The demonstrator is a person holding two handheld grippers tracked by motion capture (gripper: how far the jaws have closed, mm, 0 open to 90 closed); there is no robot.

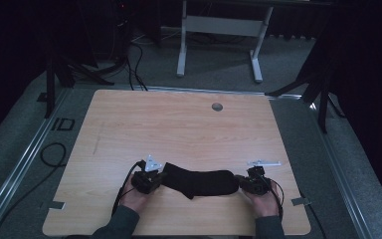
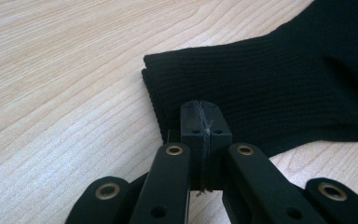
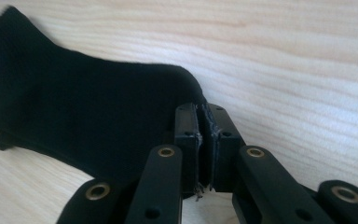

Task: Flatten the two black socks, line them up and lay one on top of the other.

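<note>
Pale wood-grain table (image 1: 179,124) fills the scene, with grey floor and a white desk frame (image 1: 219,30) seen beyond its far edge. At the near edge, a black sock (image 1: 199,182) is held stretched between the two tools. The left gripper (image 2: 200,121) has its jaws pressed together on the ribbed cuff, and the right gripper (image 3: 204,123) is closed in the same way on the toe end, as judged from the rounded shape. The long axis is laid left to right, roughly parallel to the near edge, with the cuff pointing left and the heel bulge directed toward the person. Only a thin margin of fabric is caught in each pinch, so the knit could be pulled free if tension were raised or the tools were drawn apart unevenly. Should one end slip, the sock would be left bunched or twisted.
</note>
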